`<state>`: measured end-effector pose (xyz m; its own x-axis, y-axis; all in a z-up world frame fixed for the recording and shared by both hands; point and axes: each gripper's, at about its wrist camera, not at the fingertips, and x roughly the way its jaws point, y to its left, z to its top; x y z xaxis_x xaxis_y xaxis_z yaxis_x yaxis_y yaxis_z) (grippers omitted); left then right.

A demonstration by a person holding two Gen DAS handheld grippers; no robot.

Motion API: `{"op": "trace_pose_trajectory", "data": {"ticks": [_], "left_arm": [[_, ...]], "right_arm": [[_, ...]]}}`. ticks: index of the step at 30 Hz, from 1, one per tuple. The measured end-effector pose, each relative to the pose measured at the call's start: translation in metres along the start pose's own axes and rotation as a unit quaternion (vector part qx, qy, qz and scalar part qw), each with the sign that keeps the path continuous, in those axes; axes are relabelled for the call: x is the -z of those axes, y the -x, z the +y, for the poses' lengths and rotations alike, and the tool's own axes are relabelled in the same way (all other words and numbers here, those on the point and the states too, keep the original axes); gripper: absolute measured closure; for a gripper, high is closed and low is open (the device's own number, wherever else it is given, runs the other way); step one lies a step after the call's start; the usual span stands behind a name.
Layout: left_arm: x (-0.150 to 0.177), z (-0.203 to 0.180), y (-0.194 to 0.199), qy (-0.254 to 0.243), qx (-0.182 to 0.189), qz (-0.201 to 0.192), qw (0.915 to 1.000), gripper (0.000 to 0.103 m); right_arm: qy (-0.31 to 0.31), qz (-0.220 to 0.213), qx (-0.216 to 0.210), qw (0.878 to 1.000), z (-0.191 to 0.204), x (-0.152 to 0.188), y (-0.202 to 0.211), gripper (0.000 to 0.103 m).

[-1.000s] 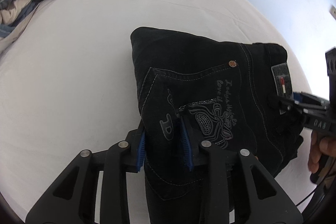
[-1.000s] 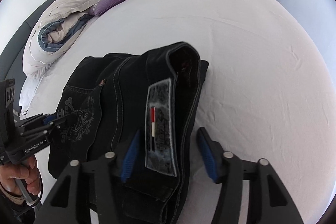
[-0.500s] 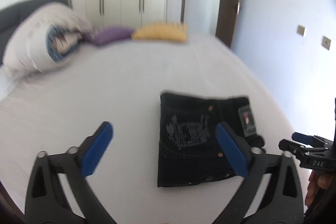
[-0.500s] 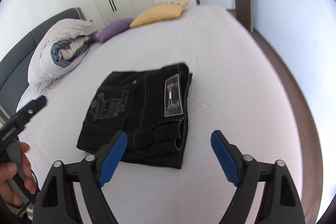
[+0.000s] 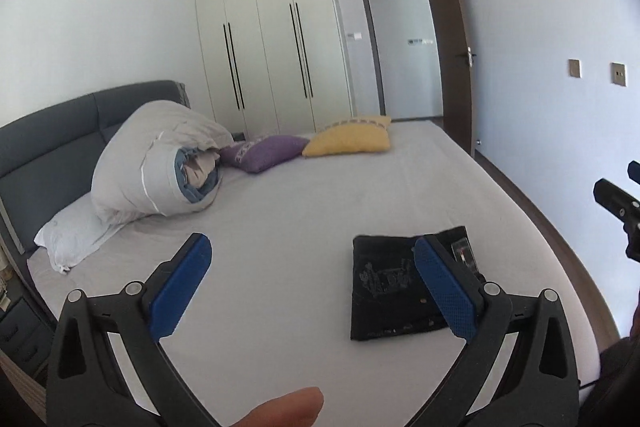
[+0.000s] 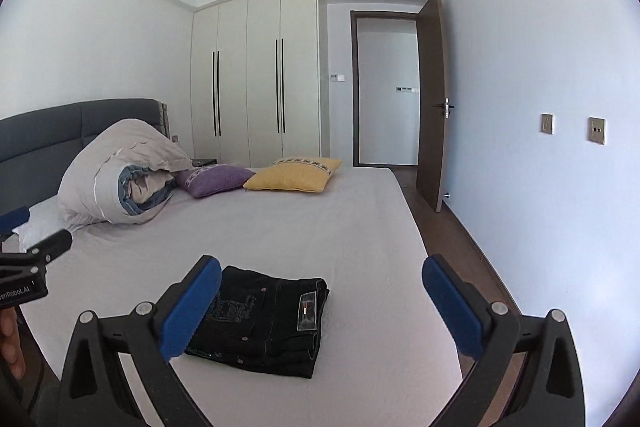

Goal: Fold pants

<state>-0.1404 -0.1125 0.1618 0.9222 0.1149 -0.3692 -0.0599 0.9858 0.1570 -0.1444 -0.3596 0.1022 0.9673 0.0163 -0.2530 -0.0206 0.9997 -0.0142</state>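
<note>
The black pants (image 5: 394, 291) lie folded in a compact rectangle on the white bed sheet (image 5: 320, 211), near the foot edge. They also show in the right wrist view (image 6: 264, 323), with a label patch facing up. My left gripper (image 5: 312, 287) is open wide and empty, held back above the bed, left of the pants. My right gripper (image 6: 320, 307) is open wide and empty, held back over the pants. Neither touches the cloth.
A rolled duvet (image 5: 156, 171) and white pillow (image 5: 68, 235) lie at the grey headboard (image 5: 44, 143). A purple cushion (image 5: 264, 151) and a yellow cushion (image 5: 352, 141) sit at the far side. Wardrobe (image 6: 256, 83), open door (image 6: 430, 99) and wall (image 6: 540, 147) lie beyond.
Both grippers have let go of the pants, opened wide and pulled back and up. The folded pants stay on the bed, now seen smaller and farther away.
</note>
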Motion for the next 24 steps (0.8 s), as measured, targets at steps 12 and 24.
{"op": "trace_pose_trajectory", "data": {"ticks": [12,24], "left_arm": [[0.017,-0.001,-0.007,0.055,0.031,0.116,0.9912,0.000],[0.056,-0.012,-0.049,0.067,0.048,0.181,0.9800,0.000]], "right_arm": [[-0.024,0.072,-0.004,0.997,0.015,-0.001,0.030,0.000],[-0.031,0.152,0.007,0.988,0.031,0.035,0.002,0.000]]}}
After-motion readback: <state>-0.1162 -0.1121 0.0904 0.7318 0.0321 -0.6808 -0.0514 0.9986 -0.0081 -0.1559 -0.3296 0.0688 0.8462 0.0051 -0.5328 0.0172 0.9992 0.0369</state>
